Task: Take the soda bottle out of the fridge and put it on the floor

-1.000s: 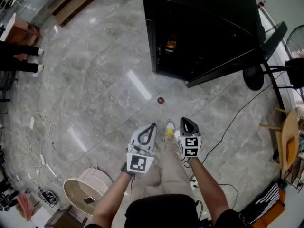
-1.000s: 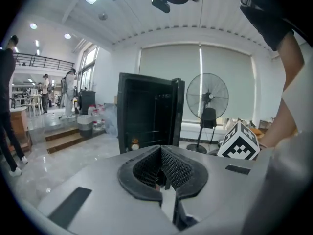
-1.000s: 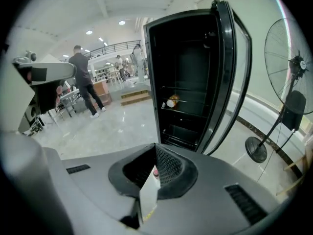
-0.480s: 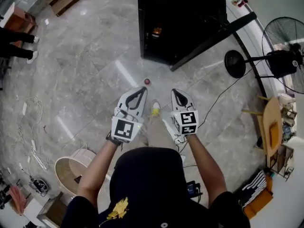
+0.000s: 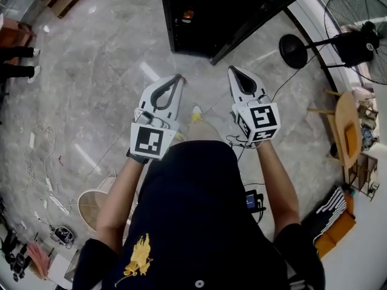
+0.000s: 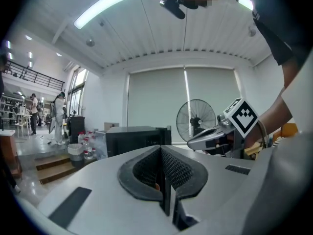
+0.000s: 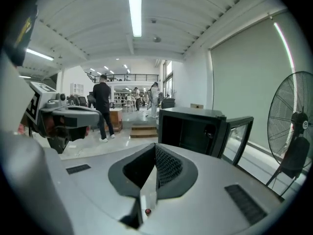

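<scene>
Nearer now, the open fridge [image 5: 211, 11] holds something orange [image 5: 188, 14]; left tool [image 5: 178, 77] and right tool [image 5: 233, 70] are closed, empty.

1. No word, number or brand name can be read in any view.
2. The left gripper [image 5: 175, 79] and right gripper [image 5: 234, 72] show only black-and-white square patterns, no letters or digits.
3. The yellow print [image 5: 139, 257] on the person's dark shirt [image 5: 193, 210] is too small to read.
</scene>
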A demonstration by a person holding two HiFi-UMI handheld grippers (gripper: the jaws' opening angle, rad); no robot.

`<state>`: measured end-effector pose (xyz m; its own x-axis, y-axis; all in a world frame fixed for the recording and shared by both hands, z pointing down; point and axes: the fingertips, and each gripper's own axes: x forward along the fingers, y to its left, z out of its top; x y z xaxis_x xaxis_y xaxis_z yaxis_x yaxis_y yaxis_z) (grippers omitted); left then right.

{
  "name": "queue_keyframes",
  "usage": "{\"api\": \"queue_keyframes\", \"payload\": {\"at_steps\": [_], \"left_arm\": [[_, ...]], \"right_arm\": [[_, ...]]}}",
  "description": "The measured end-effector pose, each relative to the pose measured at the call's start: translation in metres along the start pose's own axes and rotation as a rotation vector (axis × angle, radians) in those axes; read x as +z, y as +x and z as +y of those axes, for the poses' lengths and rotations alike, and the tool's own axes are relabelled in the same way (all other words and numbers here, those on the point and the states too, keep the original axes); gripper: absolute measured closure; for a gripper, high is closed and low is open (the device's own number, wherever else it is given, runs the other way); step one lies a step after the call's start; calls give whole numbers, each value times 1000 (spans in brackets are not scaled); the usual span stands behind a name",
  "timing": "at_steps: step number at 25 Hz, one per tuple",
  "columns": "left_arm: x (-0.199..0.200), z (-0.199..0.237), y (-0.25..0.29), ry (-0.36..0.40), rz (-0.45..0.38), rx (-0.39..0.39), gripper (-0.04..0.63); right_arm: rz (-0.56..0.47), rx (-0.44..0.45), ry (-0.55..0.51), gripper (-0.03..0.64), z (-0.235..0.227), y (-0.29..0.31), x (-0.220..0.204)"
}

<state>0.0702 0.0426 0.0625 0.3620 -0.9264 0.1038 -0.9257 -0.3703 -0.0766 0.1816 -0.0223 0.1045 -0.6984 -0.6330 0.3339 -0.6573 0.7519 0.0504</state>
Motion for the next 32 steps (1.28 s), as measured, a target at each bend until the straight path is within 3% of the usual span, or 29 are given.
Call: {"api": "queue_keyframes", "payload": {"at_steps": [3,8,25,32], "left_arm": [[10,2,1,25,-15,0,578],[24,16,10,-1,-47,48,578],[36,49,17,2,-63,96,578],[39,61,22,-36,-70,117,578]], "right_arm": [[-24,-4,-20,620,0,-2,19],[-34,21,-78,620,1,10,36],[-90,47,-59,620,4,34,69],[-91,53,-58,620,-1,40,71]]}}
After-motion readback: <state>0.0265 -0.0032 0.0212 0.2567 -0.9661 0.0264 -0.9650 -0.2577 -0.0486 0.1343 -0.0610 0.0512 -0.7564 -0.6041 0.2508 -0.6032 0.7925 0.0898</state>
